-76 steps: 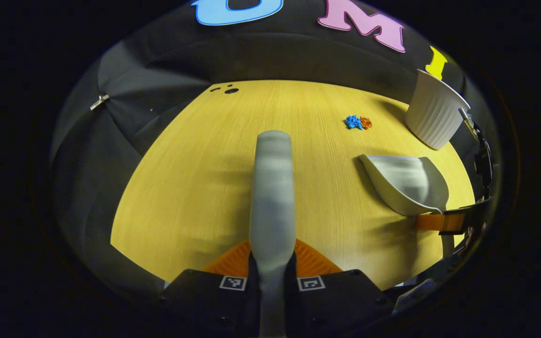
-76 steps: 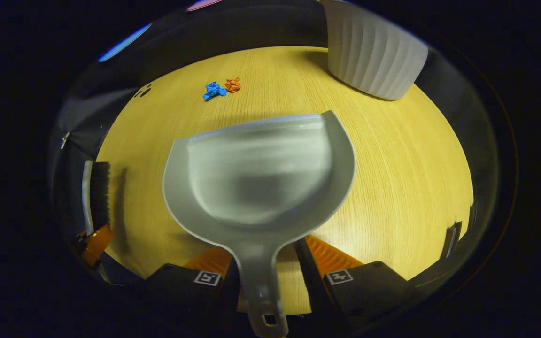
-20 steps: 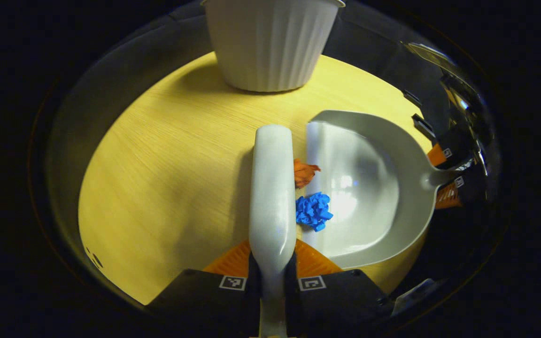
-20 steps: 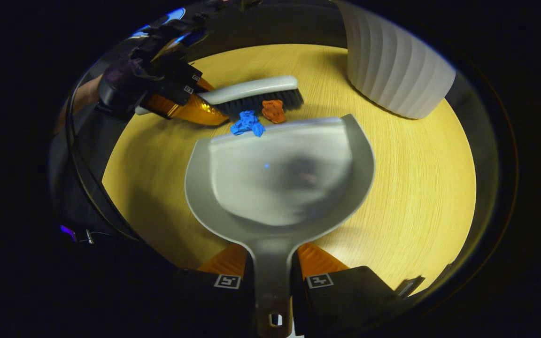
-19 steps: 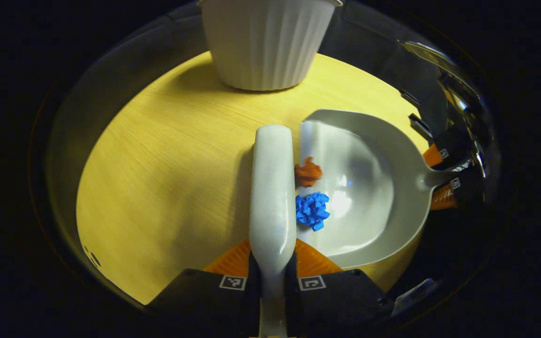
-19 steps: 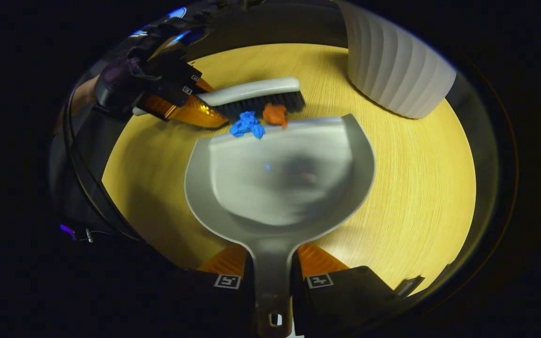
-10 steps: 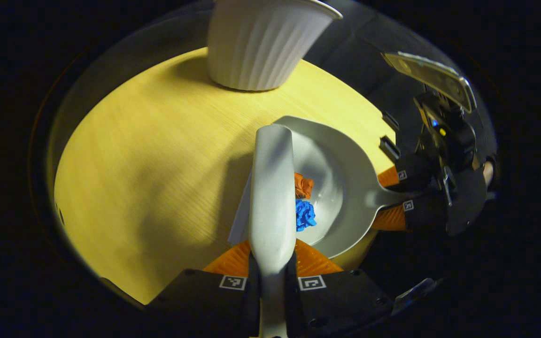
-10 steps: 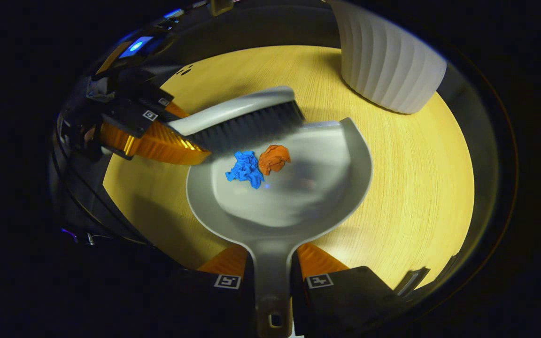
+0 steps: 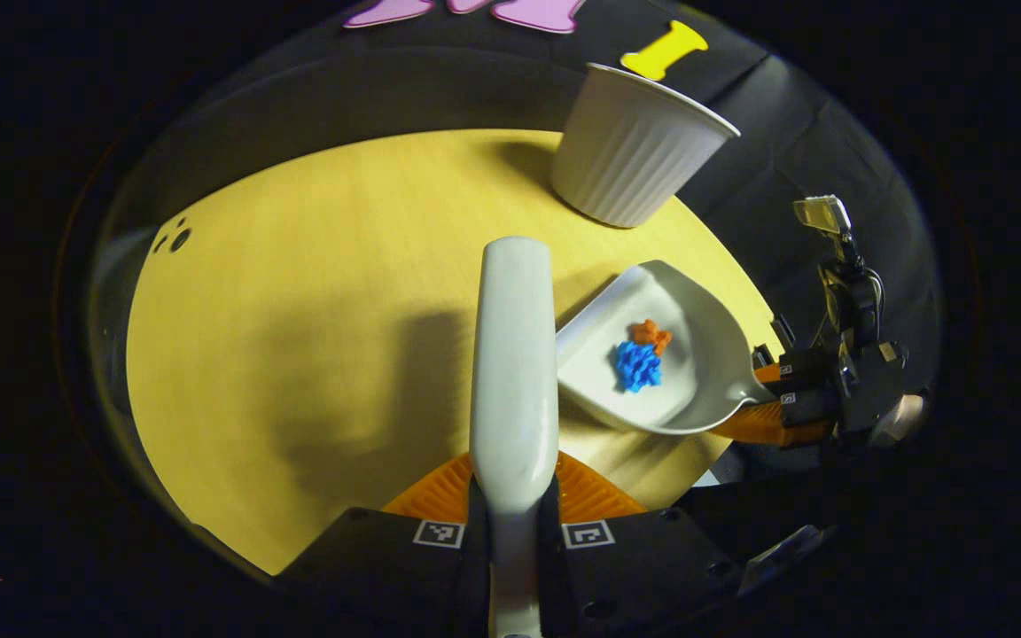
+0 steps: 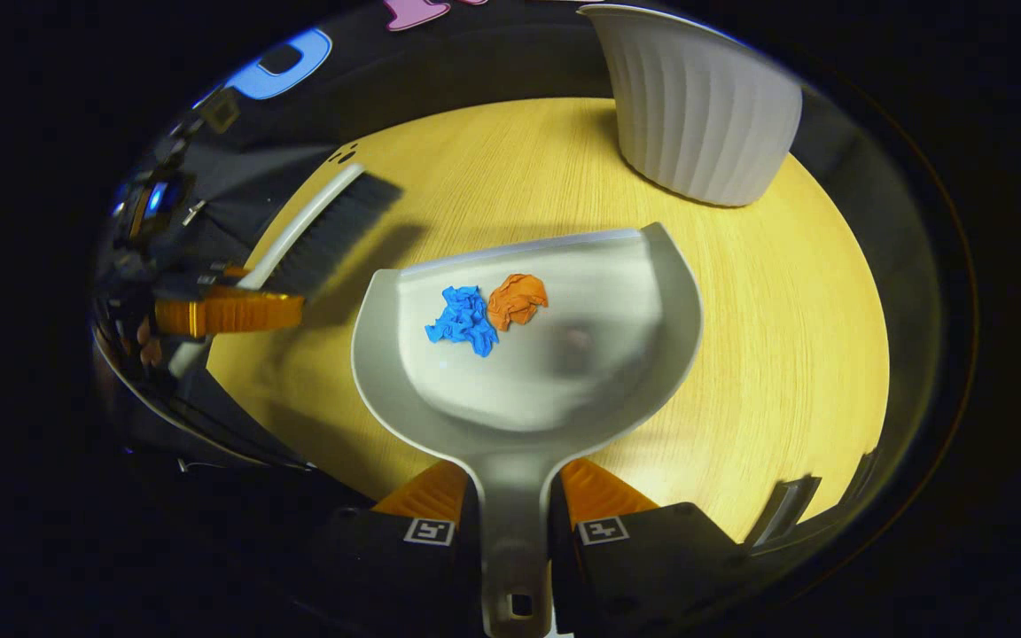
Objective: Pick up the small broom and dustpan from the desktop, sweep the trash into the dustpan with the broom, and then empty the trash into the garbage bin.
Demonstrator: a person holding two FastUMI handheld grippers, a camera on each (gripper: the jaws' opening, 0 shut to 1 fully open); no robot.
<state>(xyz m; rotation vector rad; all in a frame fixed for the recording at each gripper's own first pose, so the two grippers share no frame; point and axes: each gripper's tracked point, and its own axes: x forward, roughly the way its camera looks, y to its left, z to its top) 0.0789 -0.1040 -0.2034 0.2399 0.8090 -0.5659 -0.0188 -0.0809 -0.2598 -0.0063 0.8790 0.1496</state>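
The blue scrap (image 10: pixel 462 321) and the orange scrap (image 10: pixel 518 300) are seen lying inside the dustpan (image 10: pixel 528 390), touching each other, a little behind its front lip. No other trash is made out on the bench (image 10: pixel 785 292). The sweeping step is therefore judged to be done, with only the emptying left.

The dustpan's handle is gripped between both fingers of the right tongs (image 10: pixel 515 523), and the pan is held roughly level, so the scraps are kept from sliding out. Whether its lip is resting on the bench or raised just above it cannot be told.

The small broom (image 9: pixel 513 354) is clamped by its handle in the left tongs (image 9: pixel 513 518); in the right gripper view its bristles (image 10: pixel 324 235) are seen to the left of the dustpan, apart from it and clear of the scraps.

The garbage bin (image 10: pixel 697 106), white and ribbed, is seen standing upright on the bench beyond the dustpan's right front corner, near but not touching it. For the remaining step, the pan is judged to need carrying over the bin's rim and tipping forward; care would be called for so the light scraps are not spilled on the way.
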